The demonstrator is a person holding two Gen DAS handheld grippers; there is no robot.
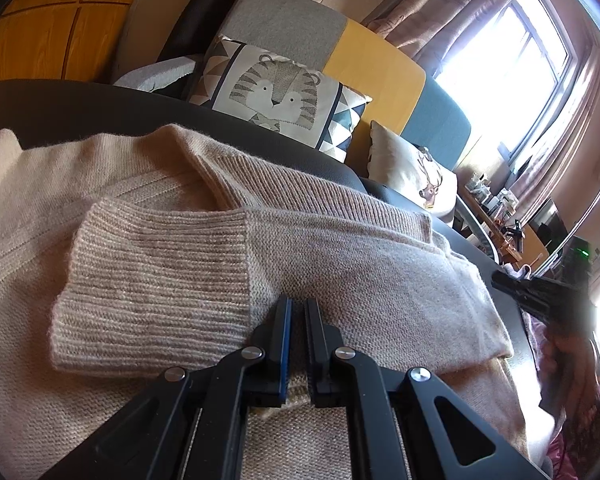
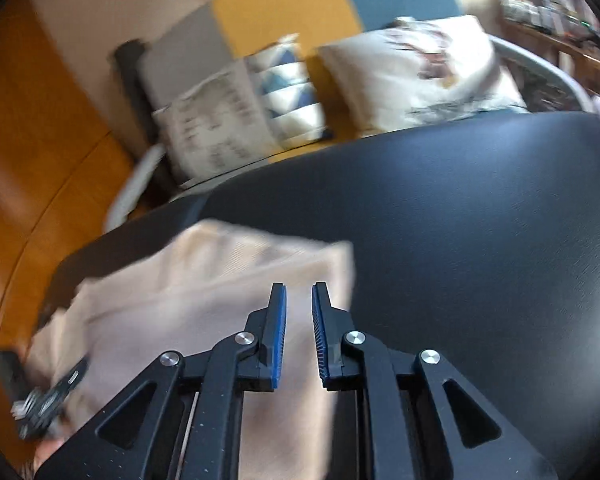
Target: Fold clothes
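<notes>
Left claw [image 1: 298, 312] clamped on a fold of beige sweater [image 1: 180, 272], ribbed cuff [image 1: 152, 292] just beside. Right claw [image 2: 299, 300] parted, gripping nothing, over sweater's edge on dark counter [image 2: 480, 220], toward its near-left corner.

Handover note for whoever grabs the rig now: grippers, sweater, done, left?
Left hand-held gripper: jaws nearly shut, with a fold of the beige sweater between them near its front edge.
Right hand-held gripper: jaws slightly apart, nothing between them, above the sweater's right edge.
Sweater lies on the black table; a sleeve with a ribbed cuff is folded across the body.
Done: that sleeve fold.
Left: probably the remaining folds and squaring it up; the rest of the garment is out of view.
</notes>
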